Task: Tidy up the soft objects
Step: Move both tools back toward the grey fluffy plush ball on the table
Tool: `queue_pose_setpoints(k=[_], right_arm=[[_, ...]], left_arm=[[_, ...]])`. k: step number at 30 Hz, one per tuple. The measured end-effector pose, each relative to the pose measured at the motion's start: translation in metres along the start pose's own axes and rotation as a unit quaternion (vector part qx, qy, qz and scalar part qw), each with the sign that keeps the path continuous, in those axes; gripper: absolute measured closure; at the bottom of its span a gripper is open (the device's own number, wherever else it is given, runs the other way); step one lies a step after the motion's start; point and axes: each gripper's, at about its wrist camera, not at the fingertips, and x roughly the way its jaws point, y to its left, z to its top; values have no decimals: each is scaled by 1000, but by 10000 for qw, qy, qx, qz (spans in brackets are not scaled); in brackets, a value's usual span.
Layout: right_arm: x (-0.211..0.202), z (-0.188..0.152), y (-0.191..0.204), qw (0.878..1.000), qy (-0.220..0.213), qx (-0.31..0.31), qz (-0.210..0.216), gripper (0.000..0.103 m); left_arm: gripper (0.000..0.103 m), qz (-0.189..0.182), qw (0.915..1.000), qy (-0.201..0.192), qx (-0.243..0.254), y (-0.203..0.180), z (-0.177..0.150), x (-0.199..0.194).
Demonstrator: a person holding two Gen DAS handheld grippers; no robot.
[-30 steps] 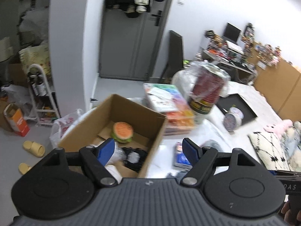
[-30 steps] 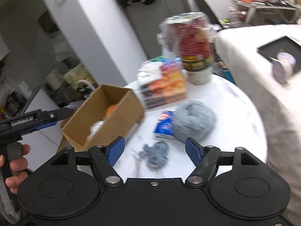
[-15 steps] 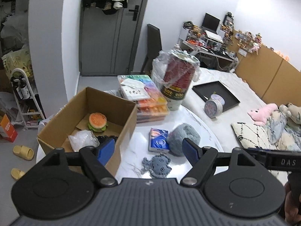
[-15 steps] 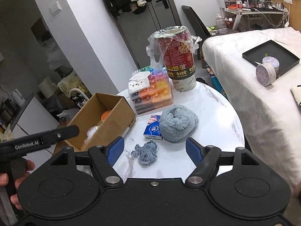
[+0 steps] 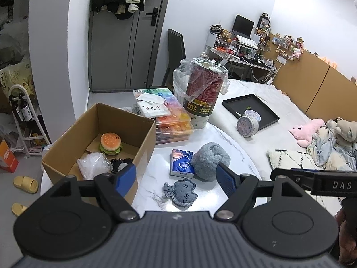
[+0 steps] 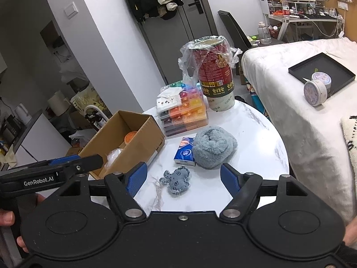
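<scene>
A second ago the left gripper (image 5: 176, 177) looked into the cardboard box (image 5: 142, 134); now it has swung toward the table's loose items. Its fingers are spread and empty, as are the right gripper's (image 6: 184, 177). The denim plush (image 6: 177, 179) lies just ahead between the right fingers, the grey fluffy ball (image 6: 213, 148) beyond. Judging by this, another pick comes next.

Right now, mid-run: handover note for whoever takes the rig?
Left gripper: open, empty.
Right gripper: open, empty, above the table edge.
In the cardboard box: burger plush, clear bag, a black item.
On the round table: fluffy grey plush, flat grey toy, tissue pack.
Left: likely box those three; the flat toy is nearest.
</scene>
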Motion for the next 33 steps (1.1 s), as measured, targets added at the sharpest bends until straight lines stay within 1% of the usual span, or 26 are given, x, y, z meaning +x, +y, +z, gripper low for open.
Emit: queue_pose_setpoints(k=[11,17,19,21,22,26,33], right_arm=[[0,-3,0,10000,27,7,21,31],[-1,-2,-1,10000,-7,65,62,31],[-1,-1,-1,10000,-15,30,30,29],[0,0,-2,10000,-23,90,17,22],[0,0,-2,9999,-18,104,35,21],[5,-1,-1,9999,37,49,96,20],[14,-5,-10,9995,116,252,172,20]], left_arm=[[25,67,9999,68,-76,5,-1,1],[25,84,9999,103,12,7,-2,1],[25,81,9999,117,-14,8,-1,2],[25,96,9999,139,-3,8,-2,2],[25,115,9998,139,0,8,-2,2],[25,147,9997,177,-16,9,-3,6],[25,199,9993,329,25,4,-8,20]])
